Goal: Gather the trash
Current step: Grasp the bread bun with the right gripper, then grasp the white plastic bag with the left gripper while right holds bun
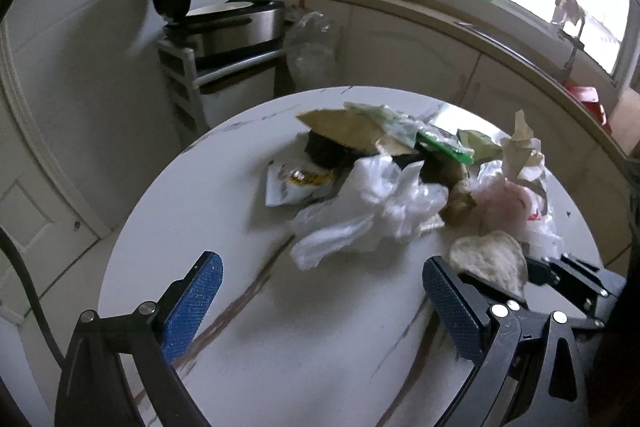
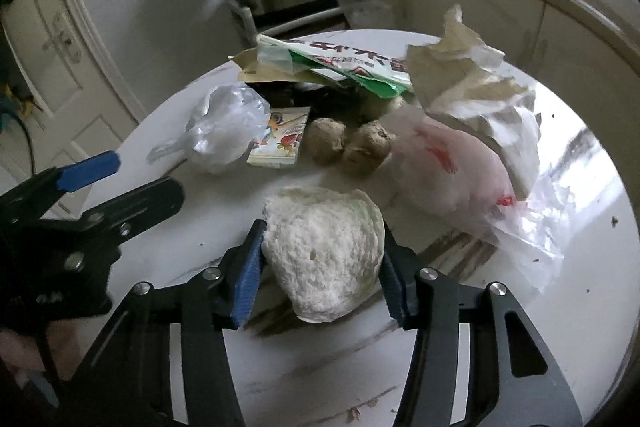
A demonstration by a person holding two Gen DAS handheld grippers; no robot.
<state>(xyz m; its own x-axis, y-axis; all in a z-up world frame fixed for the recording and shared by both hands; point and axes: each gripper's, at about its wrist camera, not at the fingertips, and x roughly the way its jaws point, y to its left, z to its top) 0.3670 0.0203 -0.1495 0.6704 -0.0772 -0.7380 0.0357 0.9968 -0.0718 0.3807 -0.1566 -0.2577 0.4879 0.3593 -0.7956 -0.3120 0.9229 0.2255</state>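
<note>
Clearly the pickup step is in hand: the right claw is clenched on the pale, spongy, rounded peel-like lump at the near side of the round white marble-veined bench. Next it likely needs lifting clear toward a bin. The left claw hangs released, grasping nothing.

Left wrist view looks down from the near edge of the round table, over its own fingers, trash pile mid-frame, rice cooker upper left. Right wrist view sits closer and lower, white lump filling lower centre. Both share the pile, the cooker, the counter; each catches the other gripper at its side.
</note>
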